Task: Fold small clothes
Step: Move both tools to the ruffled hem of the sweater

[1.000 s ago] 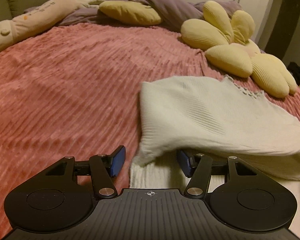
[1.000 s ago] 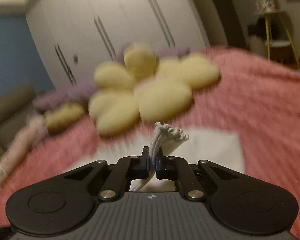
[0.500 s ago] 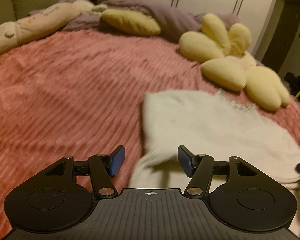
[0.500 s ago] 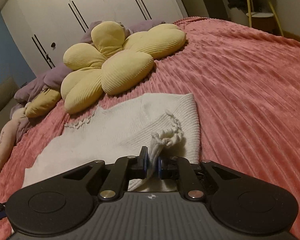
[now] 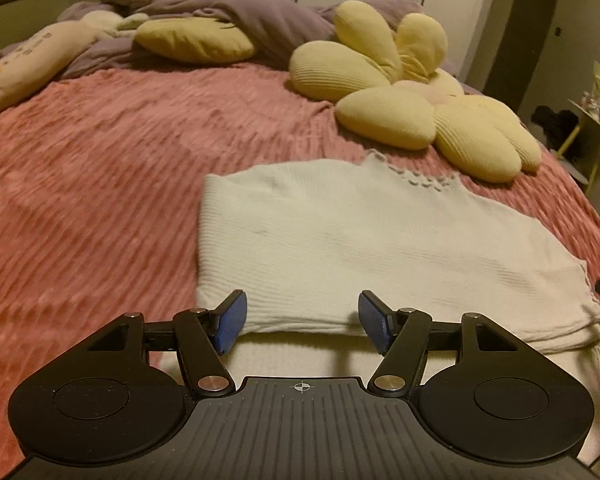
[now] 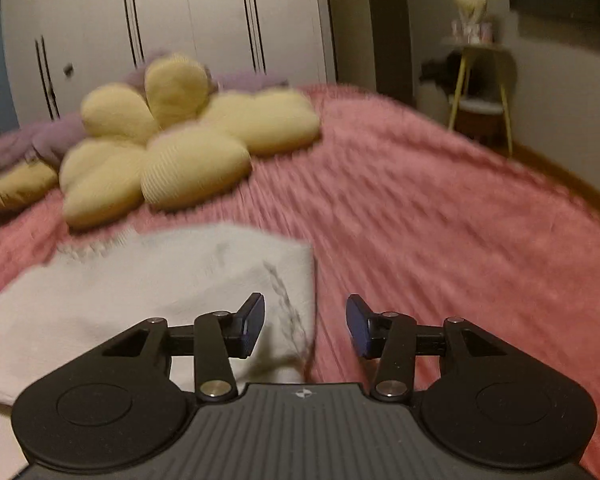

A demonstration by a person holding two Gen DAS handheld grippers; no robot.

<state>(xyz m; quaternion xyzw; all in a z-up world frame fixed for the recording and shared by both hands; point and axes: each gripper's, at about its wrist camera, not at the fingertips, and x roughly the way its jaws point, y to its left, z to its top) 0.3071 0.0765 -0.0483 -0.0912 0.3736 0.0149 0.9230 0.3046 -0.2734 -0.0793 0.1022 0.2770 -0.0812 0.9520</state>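
A cream knitted top (image 5: 360, 240) lies folded over on the pink ribbed bedspread (image 5: 100, 184), its upper layer resting on a lower layer near me. My left gripper (image 5: 302, 322) is open and empty, jaws wide, just above the garment's near folded edge. In the right wrist view the same top (image 6: 148, 280) lies at lower left. My right gripper (image 6: 305, 326) is open and empty, over the top's right edge and the bedspread (image 6: 440, 240).
A yellow flower-shaped cushion (image 5: 412, 100) lies just beyond the top, also in the right wrist view (image 6: 172, 148). A purple blanket (image 5: 236, 16), a yellow pillow (image 5: 192, 40) and a long plush toy (image 5: 24, 68) lie at the bed's head. A yellow-legged side table (image 6: 480, 92) stands right of the bed.
My right gripper let go of the top's ruffled edge and opened. The folded layer now lies flat. My left gripper drew back a little and stays open.
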